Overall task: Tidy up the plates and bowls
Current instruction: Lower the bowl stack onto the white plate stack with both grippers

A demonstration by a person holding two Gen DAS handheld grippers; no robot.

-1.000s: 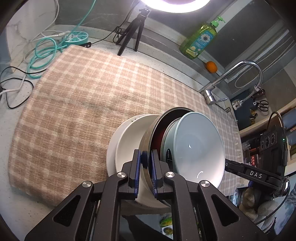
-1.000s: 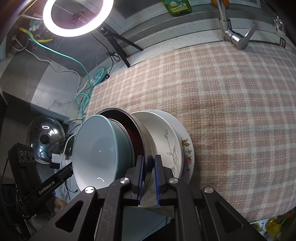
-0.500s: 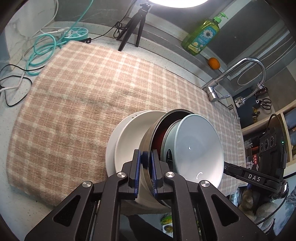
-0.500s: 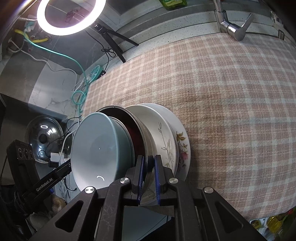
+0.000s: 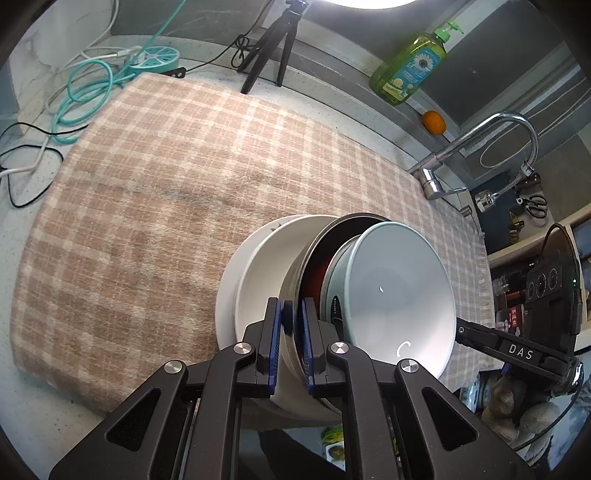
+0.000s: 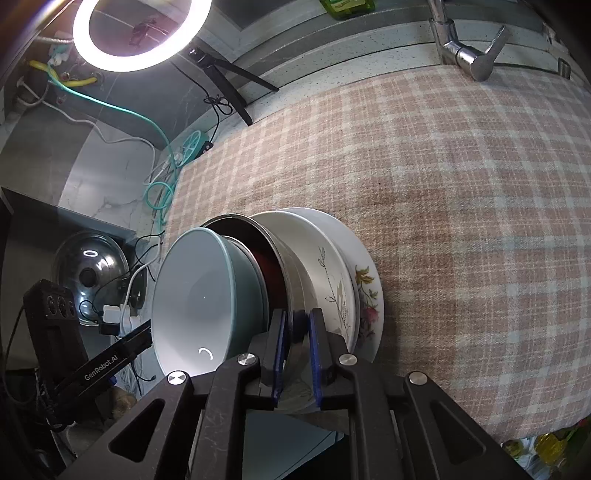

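Note:
A nested stack hangs between my two grippers above the near edge of the checked cloth (image 5: 166, 184). It holds a pale teal bowl (image 5: 399, 295), a metal bowl with a dark red inside (image 5: 314, 266), a white deep plate (image 5: 266, 266) and a flowered plate (image 6: 369, 295). My left gripper (image 5: 291, 332) is shut on the metal bowl's rim. My right gripper (image 6: 297, 339) is shut on the same metal rim (image 6: 291, 273) from the opposite side. The teal bowl (image 6: 192, 291) faces away from the cloth (image 6: 461, 184). The stack is tilted on edge.
A tripod (image 5: 266, 44) and ring light (image 6: 140, 33) stand at the back edge. A dish soap bottle (image 5: 410, 66), an orange (image 5: 434, 122) and a tap (image 5: 480, 147) are at the back right. Teal and white cables (image 5: 85, 96) lie at the left. A steel lid (image 6: 92, 273) sits below the counter.
The stack and both grippers have drifted slightly further over the cloth. Both grips are unchanged.

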